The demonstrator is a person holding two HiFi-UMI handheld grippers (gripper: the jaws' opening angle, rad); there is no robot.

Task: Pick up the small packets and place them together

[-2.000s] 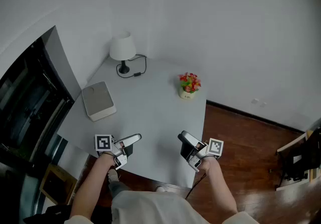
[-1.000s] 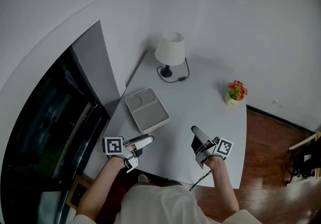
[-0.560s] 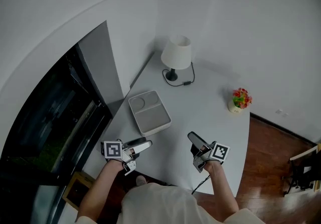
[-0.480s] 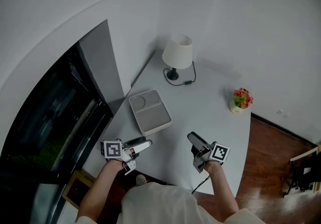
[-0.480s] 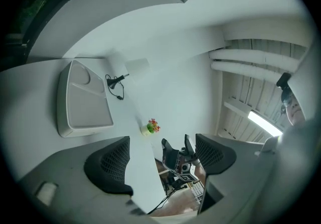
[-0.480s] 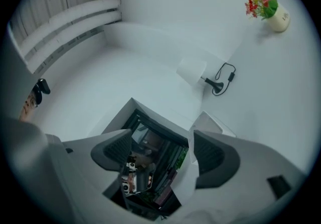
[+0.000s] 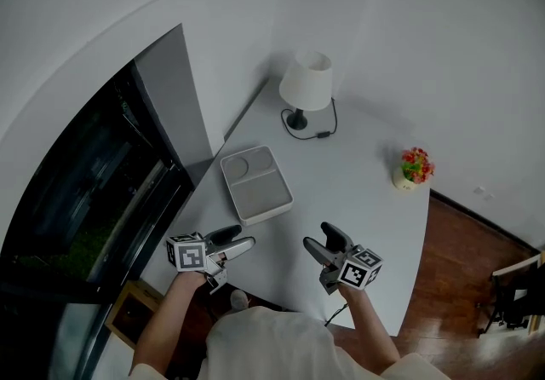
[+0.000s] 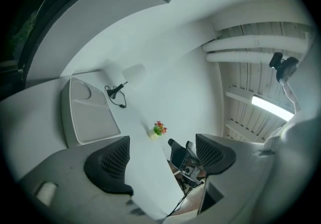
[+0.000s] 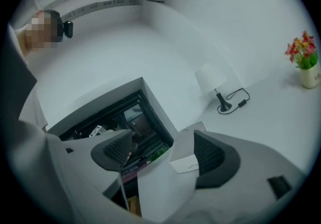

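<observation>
No small packets show in any view. In the head view my left gripper hovers at the near left edge of the white table, and my right gripper at the near edge to its right. Both are open with nothing between the jaws. The left gripper view looks across the table between its open jaws, past the right gripper. In the right gripper view, the open jaws frame a corner of the white tray.
An empty white two-compartment tray lies at the table's left side. A white lamp with a black cord stands at the far end, a small flower pot at the right edge. A dark glass-fronted opening lies left of the table.
My right gripper has rolled so its marker cube now shows two faces, and it has sunk a little. The left gripper has rolled slightly. Both stay open.
</observation>
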